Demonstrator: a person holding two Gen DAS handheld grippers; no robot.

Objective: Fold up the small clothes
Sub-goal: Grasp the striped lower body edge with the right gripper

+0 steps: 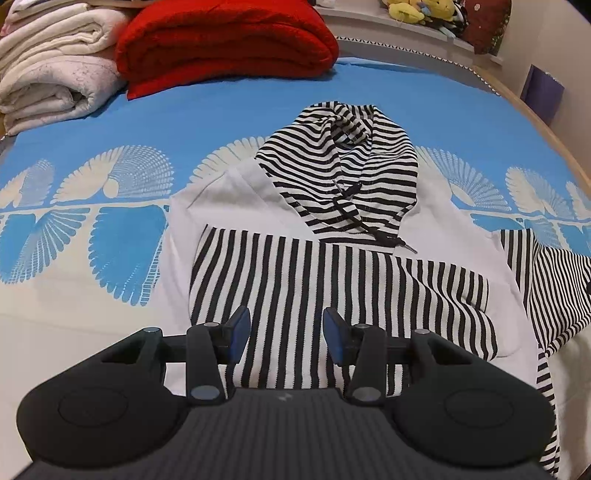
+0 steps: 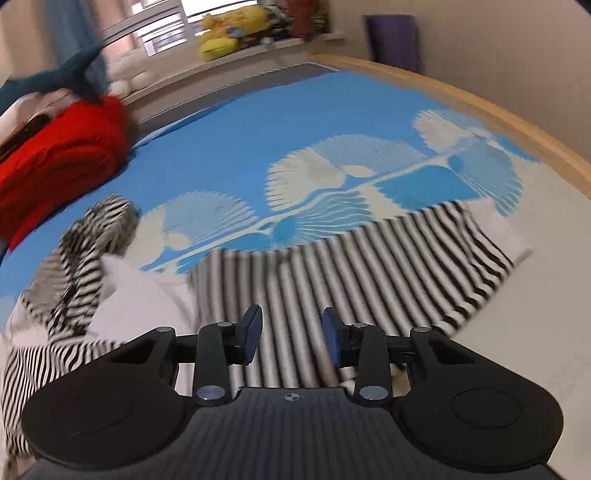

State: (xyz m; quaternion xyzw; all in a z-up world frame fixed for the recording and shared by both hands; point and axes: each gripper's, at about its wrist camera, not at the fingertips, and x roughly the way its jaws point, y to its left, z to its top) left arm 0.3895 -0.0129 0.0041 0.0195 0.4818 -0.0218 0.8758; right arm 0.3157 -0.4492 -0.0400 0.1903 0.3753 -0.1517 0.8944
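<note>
Both sets of jaws stand spread, pinching nothing; the striped hoodie (image 1: 332, 280) lies ahead beneath them, its unfolded sleeve (image 2: 388, 266) stretching rightward beyond the right gripper (image 2: 291, 339), left gripper (image 1: 286, 334) over the folded one

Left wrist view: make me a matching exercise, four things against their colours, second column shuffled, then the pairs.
Things
1. hood
2. folded blanket
3. bedspread
4. stuffed toys

Colours
A. yellow
B. blue with a white fan pattern
C. black and white stripes
D. red

Pairs: 1-C, 2-D, 3-B, 4-A
</note>
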